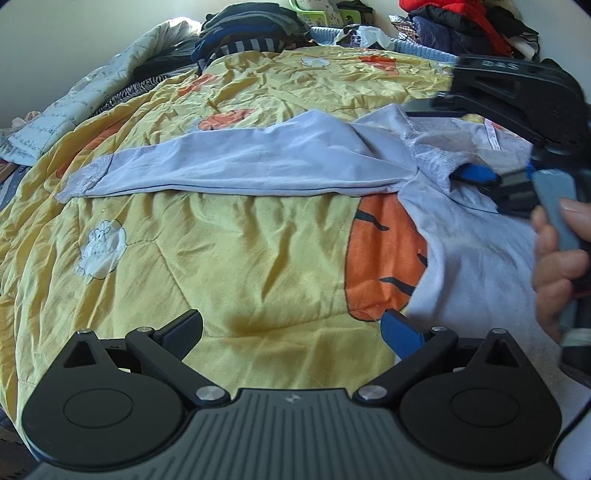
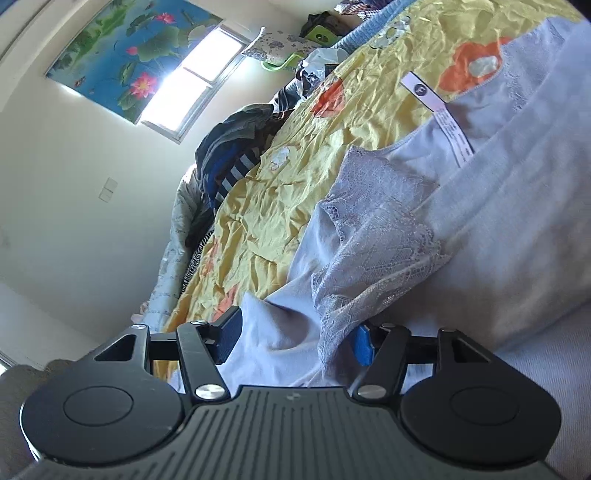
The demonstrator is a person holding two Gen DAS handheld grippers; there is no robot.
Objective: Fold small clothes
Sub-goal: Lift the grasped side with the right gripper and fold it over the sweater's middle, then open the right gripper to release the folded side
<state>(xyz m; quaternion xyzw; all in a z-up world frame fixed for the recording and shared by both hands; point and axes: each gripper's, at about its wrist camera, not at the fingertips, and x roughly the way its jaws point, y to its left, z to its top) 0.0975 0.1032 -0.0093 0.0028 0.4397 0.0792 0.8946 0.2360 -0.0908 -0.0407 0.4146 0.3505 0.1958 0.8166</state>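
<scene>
Bedroom, pale walls; a lotus painting (image 2: 122,48) hangs at 11 o'clock in the right wrist view, bright window (image 2: 192,79) just beside it. A yellow quilt (image 1: 229,251) with orange and white patches covers the bed and fills most of the left wrist view. Piles of dark and striped clothing (image 1: 243,33) sit along the far edge at 12 o'clock, a red heap (image 1: 454,14) at 1 o'clock. The task garment, a pale lilac long-sleeved top (image 1: 472,258), lies flat on the quilt at 3 o'clock, one sleeve (image 1: 236,162) stretched out toward 9 o'clock and ending in a lace cuff (image 1: 88,177). Lace trim (image 2: 373,236) at the neckline and a white care label (image 2: 439,114) at 1 o'clock show in the right wrist view. Left gripper (image 1: 291,328) hovers over bare quilt at 6 o'clock, fingers spread wide, nothing between them; its blue pad sits just beside the top's edge. Right gripper (image 2: 299,339), held by a hand (image 1: 554,258) at 3 o'clock, has its fingers either side of bunched lilac fabric near the lace; whether they actually pinch it, cannot tell.
</scene>
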